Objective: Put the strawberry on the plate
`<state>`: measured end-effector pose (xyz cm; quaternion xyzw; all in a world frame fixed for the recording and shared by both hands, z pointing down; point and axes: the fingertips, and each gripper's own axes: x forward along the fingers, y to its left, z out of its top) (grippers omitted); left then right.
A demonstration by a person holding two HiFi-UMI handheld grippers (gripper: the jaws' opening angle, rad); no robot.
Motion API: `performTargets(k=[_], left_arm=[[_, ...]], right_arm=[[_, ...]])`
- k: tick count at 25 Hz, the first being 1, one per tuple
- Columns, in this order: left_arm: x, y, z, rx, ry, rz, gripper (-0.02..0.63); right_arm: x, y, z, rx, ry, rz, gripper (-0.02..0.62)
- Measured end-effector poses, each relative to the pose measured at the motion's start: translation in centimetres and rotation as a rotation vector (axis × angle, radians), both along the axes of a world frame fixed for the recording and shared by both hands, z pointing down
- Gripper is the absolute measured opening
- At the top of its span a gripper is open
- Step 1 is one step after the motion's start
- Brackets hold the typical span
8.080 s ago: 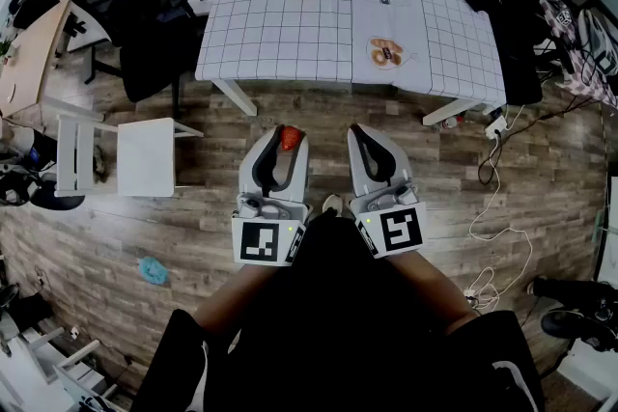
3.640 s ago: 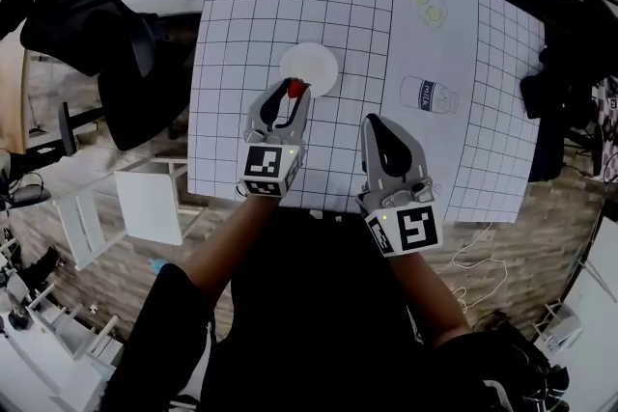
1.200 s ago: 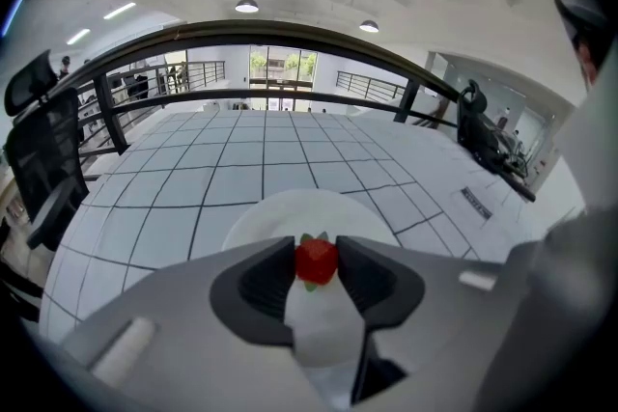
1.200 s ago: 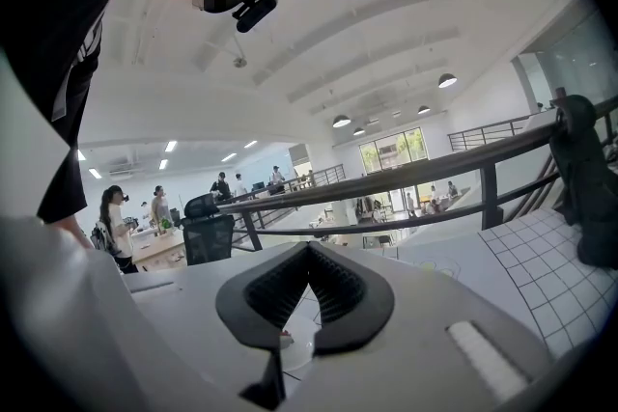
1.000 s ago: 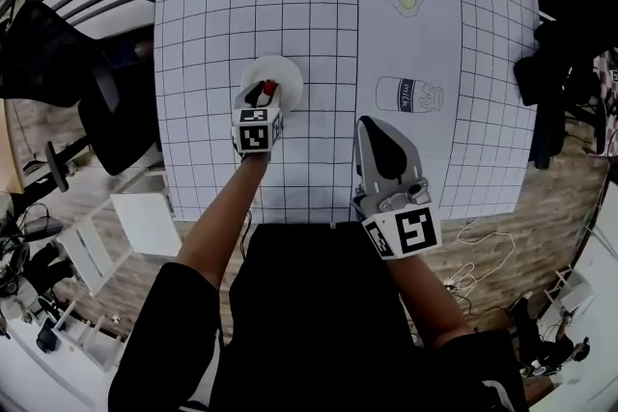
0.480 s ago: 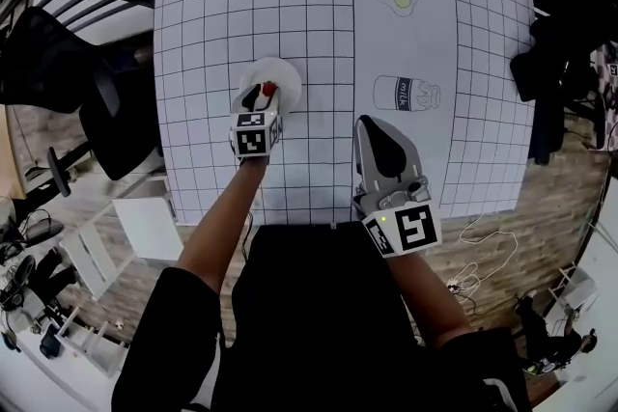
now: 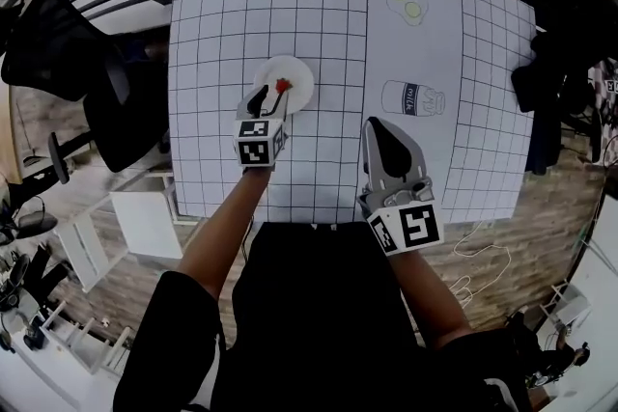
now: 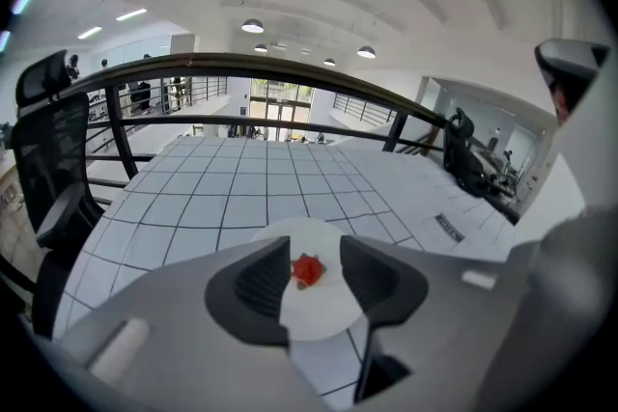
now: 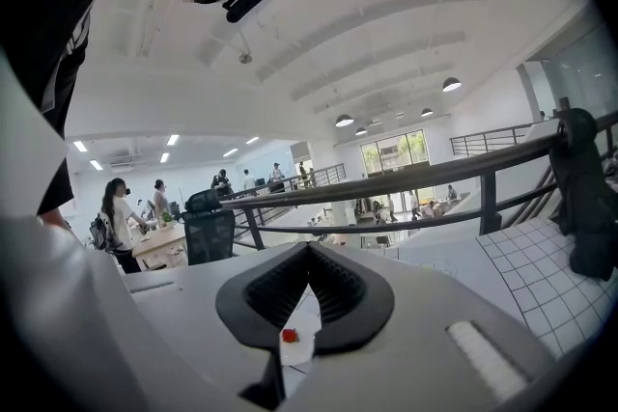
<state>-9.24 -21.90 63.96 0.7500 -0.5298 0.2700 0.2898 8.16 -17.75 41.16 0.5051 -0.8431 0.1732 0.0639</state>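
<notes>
Finishing release: strawberry (image 8: 307, 270) lies on plate (image 8: 319, 314). Your left gripper (image 8: 314, 251) above plate, jaws just opened wide, gripping nothing. Right gripper (image 9: 309, 251) closed, idle. Next: lift clear.

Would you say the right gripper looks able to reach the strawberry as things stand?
Probably yes: the strawberry lies free on the plate, with bare table between it and the shut right gripper. The left gripper, just opened and empty, hovers at the plate's near side, off that path.
</notes>
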Motion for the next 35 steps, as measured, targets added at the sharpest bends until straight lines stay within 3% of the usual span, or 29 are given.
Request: performTargets(k=[6, 14, 17, 21, 26, 35], left_arm=[[-0.9, 2.8, -4.5, 0.099, 0.008, 0.016, 0.162], [-2.3, 8.8, -11.9, 0.219, 0.159, -0.035, 0.121], [-2.3, 11.3, -15.1, 0.274, 0.236, -0.038, 0.070], [-2.4, 14.0, -18.8, 0.336, 0.275, -0.030, 0.046], [-2.8, 16.3, -24.6, 0.475, 0.260, 0.001, 0.011], [-3.3, 20.4, -32.3, 0.677, 0.237, 0.039, 0.011]], right_arm=[[-2.5, 2.3, -1.5, 0.032, 0.009, -0.048, -0.003], [-4.6, 6.9, -2.9, 0.064, 0.051, -0.046, -0.003], [-4.8, 8.8, -3.7, 0.084, 0.054, -0.032, -0.003], [-4.1, 10.8, -4.8, 0.120, 0.050, 0.019, -0.003], [-5.1, 13.1, -7.0, 0.160, 0.071, 0.017, -0.003], [-8.1, 16.1, -10.0, 0.204, 0.089, -0.004, -0.003]])
